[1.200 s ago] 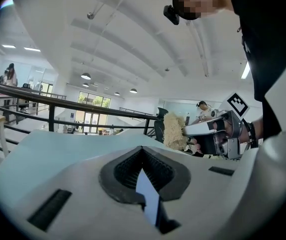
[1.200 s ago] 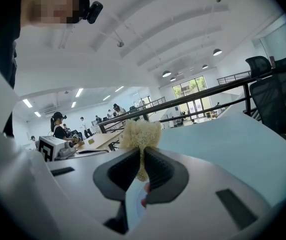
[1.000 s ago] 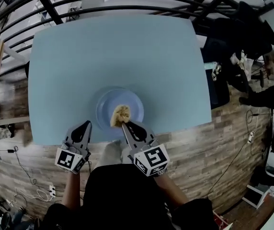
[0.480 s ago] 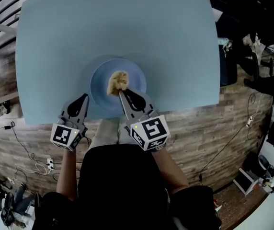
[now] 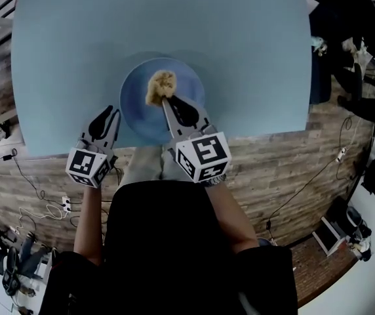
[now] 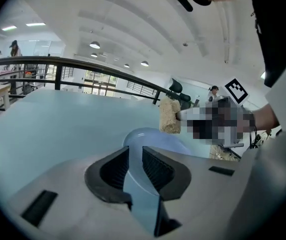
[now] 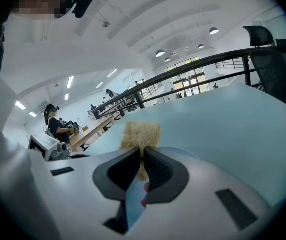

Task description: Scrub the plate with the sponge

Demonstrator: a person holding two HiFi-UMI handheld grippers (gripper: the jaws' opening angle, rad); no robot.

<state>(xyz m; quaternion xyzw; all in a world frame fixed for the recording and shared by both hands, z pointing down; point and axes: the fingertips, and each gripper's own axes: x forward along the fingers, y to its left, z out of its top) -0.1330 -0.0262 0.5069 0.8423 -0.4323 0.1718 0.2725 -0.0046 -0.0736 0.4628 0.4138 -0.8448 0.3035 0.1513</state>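
A round blue plate (image 5: 187,107) lies near the front edge of the light blue table (image 5: 253,44). A tan, fibrous sponge (image 5: 160,86) rests on the plate's far half, with my right gripper (image 5: 165,100) shut on it. In the right gripper view the sponge (image 7: 140,133) sticks up from between the jaws. My left gripper (image 5: 112,113) is at the plate's left rim. Its jaws stand almost together, and plate-blue (image 6: 153,138) fills the narrow gap in my left gripper (image 6: 135,156). The sponge (image 6: 170,115) also shows upright beyond it.
The table's front edge runs just behind both grippers, with wood-plank floor (image 5: 292,169) and cables below it. A black railing (image 6: 58,64) borders the table's far side. Dark chairs and bags (image 5: 345,51) stand to the right.
My right gripper has pushed the sponge from the plate's middle toward its far side. The left gripper has kept its place at the rim. The head view has tilted down.
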